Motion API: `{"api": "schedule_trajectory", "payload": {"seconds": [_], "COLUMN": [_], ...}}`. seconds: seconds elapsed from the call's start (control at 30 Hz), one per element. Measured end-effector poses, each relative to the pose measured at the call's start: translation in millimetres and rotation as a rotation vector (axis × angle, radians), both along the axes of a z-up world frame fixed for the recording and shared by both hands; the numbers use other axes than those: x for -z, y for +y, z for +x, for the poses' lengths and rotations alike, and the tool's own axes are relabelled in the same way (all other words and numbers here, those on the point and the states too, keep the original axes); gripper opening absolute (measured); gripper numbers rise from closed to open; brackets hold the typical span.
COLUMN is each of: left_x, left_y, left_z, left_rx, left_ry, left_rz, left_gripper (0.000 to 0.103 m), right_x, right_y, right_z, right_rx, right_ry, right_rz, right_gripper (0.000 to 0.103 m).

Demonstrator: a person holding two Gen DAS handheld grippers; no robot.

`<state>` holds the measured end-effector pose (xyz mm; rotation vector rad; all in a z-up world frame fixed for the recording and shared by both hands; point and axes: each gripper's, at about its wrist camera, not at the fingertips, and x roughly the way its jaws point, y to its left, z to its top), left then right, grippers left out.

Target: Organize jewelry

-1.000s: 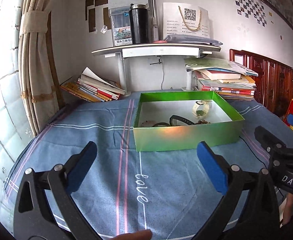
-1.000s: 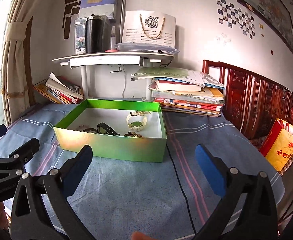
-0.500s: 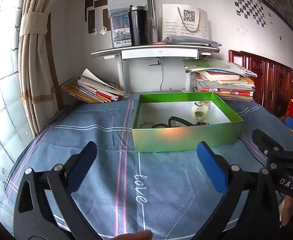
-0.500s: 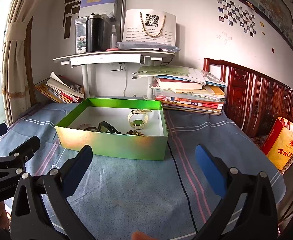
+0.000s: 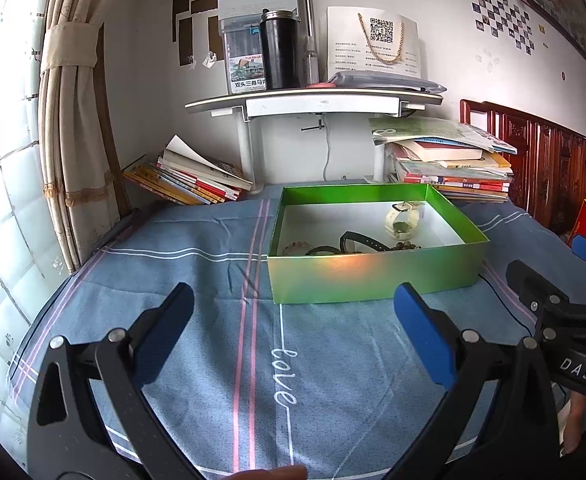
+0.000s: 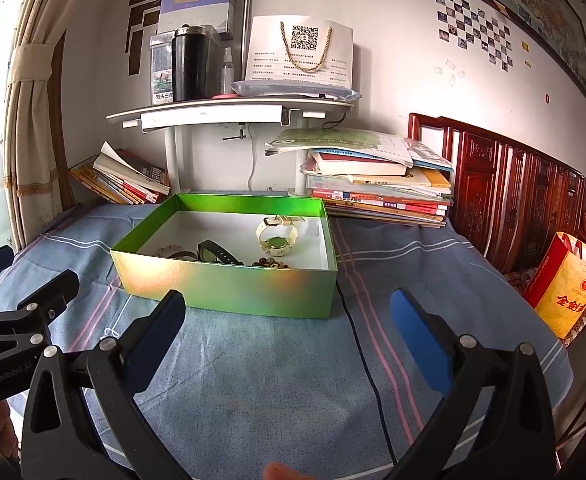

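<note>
Both the left hand-held gripper (image 5: 293,312) and the right hand-held gripper (image 6: 287,316) are hovering open and empty in front of the green box (image 6: 229,284); inside it are lying a white watch (image 6: 277,236), black band (image 6: 217,255) and bead bracelets (image 6: 269,263), so the organizing appears nearly finished

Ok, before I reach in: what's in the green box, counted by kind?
Watches: 1, the cream watch, lying toward the back right of the green box.
Black bands: 1, the black band.
Bead bracelets: 2, the pale bead bracelet and the dark bead bracelet.
Total: 4 that show; the front wall hides part of the floor.
</note>
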<state>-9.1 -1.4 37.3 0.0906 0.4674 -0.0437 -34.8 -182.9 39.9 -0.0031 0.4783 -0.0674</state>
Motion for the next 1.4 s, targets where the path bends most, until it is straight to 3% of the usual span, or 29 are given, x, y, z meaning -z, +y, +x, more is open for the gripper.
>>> {"api": "schedule_trajectory", "payload": {"seconds": [1.07, 1.4], "left_x": [2.9, 4.6], "left_y": [1.5, -5.1], "left_z": [4.0, 3.8], "left_rx": [0.004, 0.003], "left_ry": [0.021, 0.010], "left_rz": [0.006, 0.049], "left_gripper": [0.099, 0.099], "right_x": [2.4, 2.1], "right_y": [1.3, -0.9], "right_z": [1.4, 3.2], "right_rx": [0.001, 0.005], "right_ry": [0.014, 0.021], "right_rz": [0.004, 0.007], "right_gripper": [0.100, 0.100]}}
